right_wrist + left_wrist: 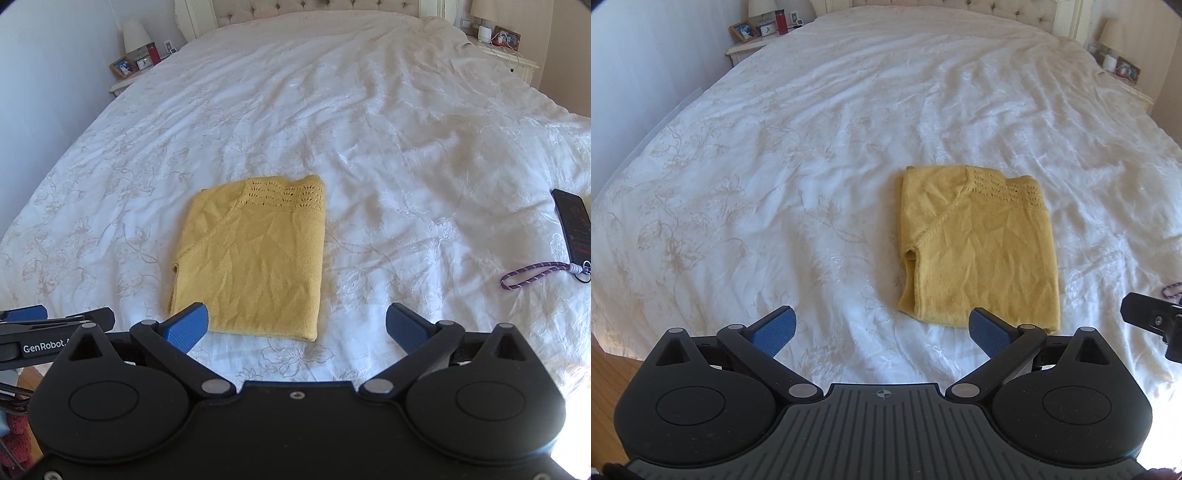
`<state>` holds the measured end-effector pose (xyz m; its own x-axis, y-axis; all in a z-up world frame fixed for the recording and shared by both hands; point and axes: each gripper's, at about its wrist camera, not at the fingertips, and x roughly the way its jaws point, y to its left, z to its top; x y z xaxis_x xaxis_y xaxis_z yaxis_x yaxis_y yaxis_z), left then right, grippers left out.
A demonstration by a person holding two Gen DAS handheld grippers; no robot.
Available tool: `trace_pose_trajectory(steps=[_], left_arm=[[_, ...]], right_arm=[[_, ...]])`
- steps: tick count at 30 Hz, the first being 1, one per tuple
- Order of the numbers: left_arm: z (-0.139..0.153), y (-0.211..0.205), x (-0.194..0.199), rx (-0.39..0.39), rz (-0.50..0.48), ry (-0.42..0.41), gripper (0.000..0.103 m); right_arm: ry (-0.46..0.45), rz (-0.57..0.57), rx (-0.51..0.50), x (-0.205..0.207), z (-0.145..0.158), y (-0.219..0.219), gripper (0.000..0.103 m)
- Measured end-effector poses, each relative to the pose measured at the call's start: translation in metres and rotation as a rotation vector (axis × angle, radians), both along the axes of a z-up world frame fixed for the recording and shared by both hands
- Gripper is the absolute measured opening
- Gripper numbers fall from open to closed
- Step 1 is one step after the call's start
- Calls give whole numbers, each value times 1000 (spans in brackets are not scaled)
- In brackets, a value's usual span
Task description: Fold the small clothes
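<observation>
A small yellow knitted garment lies folded into a neat rectangle on the white bedspread, its openwork yoke at the far end. My left gripper hovers open just short of the garment's near edge, nothing between its blue pads. My right gripper is also open and empty, its left pad over the garment's near left corner. Part of the right gripper shows at the right edge of the left wrist view; part of the left gripper shows at the left edge of the right wrist view.
A black phone with a purple wrist cord lies on the bed to the right. Nightstands with lamps, photo frames and a red bottle flank the tufted headboard. Wooden floor shows at the bed's near left corner.
</observation>
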<state>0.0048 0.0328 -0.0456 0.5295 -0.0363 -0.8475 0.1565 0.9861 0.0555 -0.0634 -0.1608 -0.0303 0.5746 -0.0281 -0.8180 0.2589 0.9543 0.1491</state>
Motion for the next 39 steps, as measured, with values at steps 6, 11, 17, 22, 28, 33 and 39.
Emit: trace_pose_trajectory(steps=[6,11,17,22,28,33,39], left_arm=[[-1,-3,-3,-1,-11,5,101],[-2,-5,-4,-2,-20,10,101],[-4,-6,-5,-3,-30,19,101],[-5,-6,-4,-5,-30,23,101],[-6,-7,-4,-4,-34,24,101],[-6,-10,-6,-3,-38,25,101],[-6,-10,-5,-5,-36,24,101]], right_arm=[[1,0,-6,-1,1,0,102],[-2,-3,-4,-3,1,-1,102],[-5,-10,8,-6,1,-2,102],[0,-6,15,-4,-1,0,102],[-7,-10,26,-4,-1,3,102],[-11,-12,32,-4,-1,2,102],[-10,-13,36,-4,-2,0,102]])
